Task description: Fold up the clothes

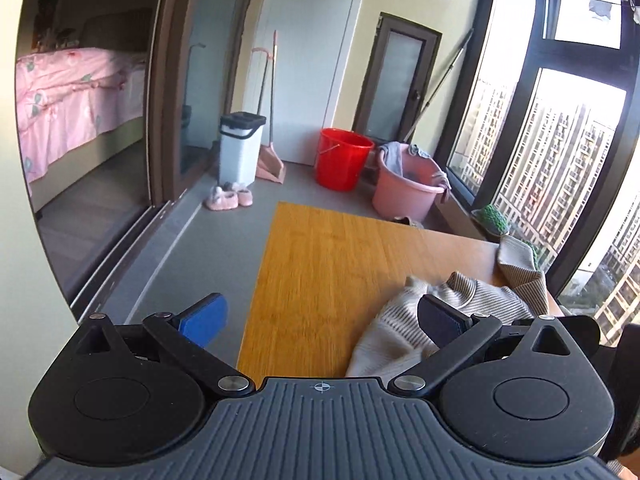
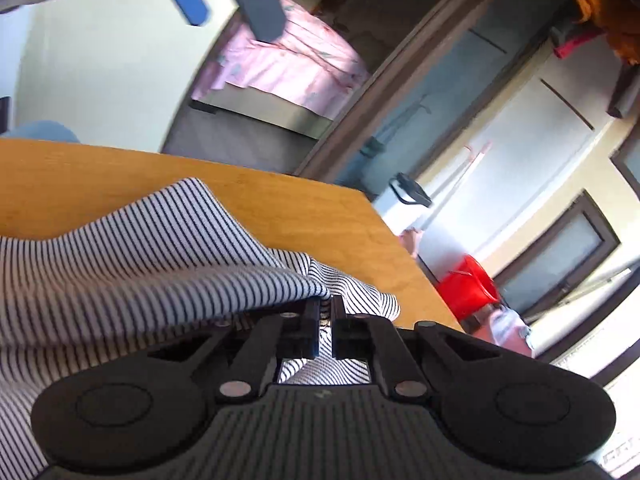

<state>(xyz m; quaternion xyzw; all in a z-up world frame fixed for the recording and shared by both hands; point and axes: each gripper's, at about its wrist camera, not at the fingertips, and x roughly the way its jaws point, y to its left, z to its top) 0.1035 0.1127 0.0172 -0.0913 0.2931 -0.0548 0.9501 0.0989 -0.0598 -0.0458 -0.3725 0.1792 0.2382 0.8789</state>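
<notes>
The right claw [image 2: 326, 312] is pinched tight on a fold of the striped shirt [image 2: 132, 248]. The shirt lies bunched up on the wooden surface [image 1: 320, 272], near its right edge. The left claw [image 1: 320, 320] is wide apart, holding nothing.

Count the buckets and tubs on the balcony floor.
2. A red bucket stands against the far wall, and a pink tub with cloths draped over its rim sits right of it by the window. The table may hide others.
</notes>
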